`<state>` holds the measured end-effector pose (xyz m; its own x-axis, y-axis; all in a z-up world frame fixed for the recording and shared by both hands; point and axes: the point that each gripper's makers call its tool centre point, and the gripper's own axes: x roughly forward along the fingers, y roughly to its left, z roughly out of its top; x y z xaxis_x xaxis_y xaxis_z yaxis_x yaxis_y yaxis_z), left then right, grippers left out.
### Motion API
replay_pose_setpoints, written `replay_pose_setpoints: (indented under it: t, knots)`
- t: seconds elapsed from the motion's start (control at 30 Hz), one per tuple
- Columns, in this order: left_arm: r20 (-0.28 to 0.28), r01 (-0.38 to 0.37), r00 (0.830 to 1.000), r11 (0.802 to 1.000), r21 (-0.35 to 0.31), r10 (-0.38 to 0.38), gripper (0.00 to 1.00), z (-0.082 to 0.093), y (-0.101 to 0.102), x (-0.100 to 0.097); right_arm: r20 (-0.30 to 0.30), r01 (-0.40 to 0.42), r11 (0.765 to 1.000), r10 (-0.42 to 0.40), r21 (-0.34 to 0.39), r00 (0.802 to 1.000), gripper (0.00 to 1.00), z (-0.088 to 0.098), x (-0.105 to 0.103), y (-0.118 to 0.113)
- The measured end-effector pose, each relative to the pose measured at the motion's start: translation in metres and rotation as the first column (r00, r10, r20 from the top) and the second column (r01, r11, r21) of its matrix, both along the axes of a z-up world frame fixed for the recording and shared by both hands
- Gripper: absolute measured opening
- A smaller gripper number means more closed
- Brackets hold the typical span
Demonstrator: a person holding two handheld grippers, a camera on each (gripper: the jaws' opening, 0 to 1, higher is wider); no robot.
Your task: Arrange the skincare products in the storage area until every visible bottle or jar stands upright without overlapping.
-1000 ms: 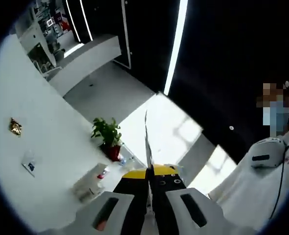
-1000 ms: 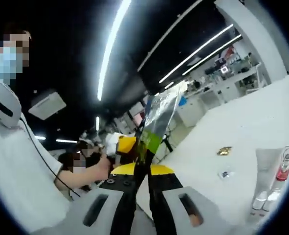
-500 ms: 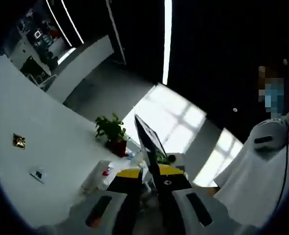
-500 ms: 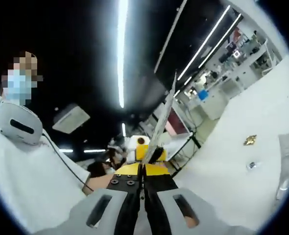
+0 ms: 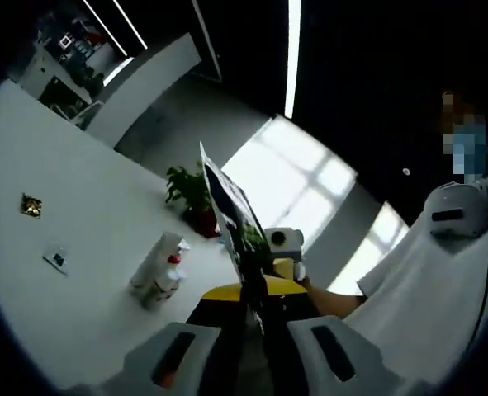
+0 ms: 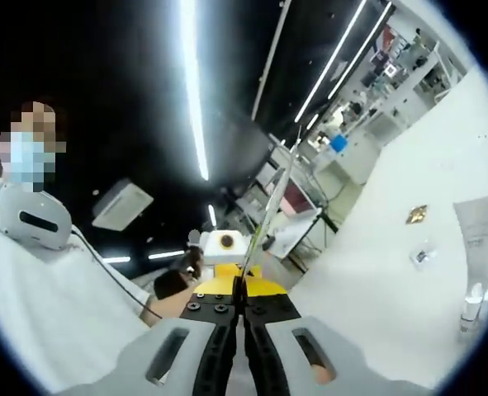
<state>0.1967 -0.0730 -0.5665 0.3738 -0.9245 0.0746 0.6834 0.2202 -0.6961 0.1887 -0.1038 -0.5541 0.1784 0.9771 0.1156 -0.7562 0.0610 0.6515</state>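
Note:
My left gripper [image 5: 255, 299] is shut on a thin flat packet [image 5: 231, 219] with dark and green print, held up in the air above the white table [image 5: 78, 223]. My right gripper [image 6: 242, 302] is shut on a flat packet [image 6: 275, 202] seen edge-on. Each view shows the other gripper just behind the packet: a white and yellow one [image 5: 285, 244] in the left gripper view, another [image 6: 225, 247] in the right gripper view. Two or three bottles [image 5: 157, 268] lie together on the table. A white tube [image 6: 478, 224] and small bottles [image 6: 472, 304] sit at the right edge.
A small gold wrapper [image 5: 30, 205] and a small sachet [image 5: 55, 258] lie on the table, seen again as wrapper [image 6: 417, 214] and sachet [image 6: 423, 256]. A potted plant [image 5: 188, 191] stands at the far table edge. A person in white [image 5: 442, 280] stands close by.
Both views have swung. In the left gripper view the packet turned from edge-on to showing its printed face. The bottles on the table now show more fully.

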Motion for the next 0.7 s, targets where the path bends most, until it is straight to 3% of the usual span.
replay_pose_setpoints:
  t: [0.1,0.2,0.43,0.6,0.7]
  knots:
    - [-0.081,-0.034,0.996,0.999,-0.036,0.031,0.02,-0.007,-0.002,0.001,-0.025,0.008,1.000,-0.009,-0.010,1.000,0.01,-0.007,0.001,-0.005]
    - [-0.087,-0.050,0.995,0.998,-0.049,0.046,0.01,-0.013,-0.005,-0.002,-0.032,0.008,1.000,-0.008,-0.015,0.999,0.01,-0.011,0.000,-0.008]
    - [-0.183,-0.147,0.974,0.988,-0.048,0.136,0.01,-0.034,-0.011,0.001,0.032,0.098,0.989,-0.095,-0.110,0.995,0.06,-0.033,0.012,-0.019]
    - [-0.219,-0.194,0.959,0.980,-0.043,0.180,0.01,-0.046,-0.018,0.007,0.091,0.106,0.978,-0.091,-0.179,0.992,0.31,-0.045,0.012,-0.024]
    - [-0.218,-0.203,0.957,0.978,-0.036,0.191,0.01,-0.051,-0.022,0.008,0.113,0.108,0.977,-0.088,-0.183,0.990,0.36,-0.047,0.009,-0.026]
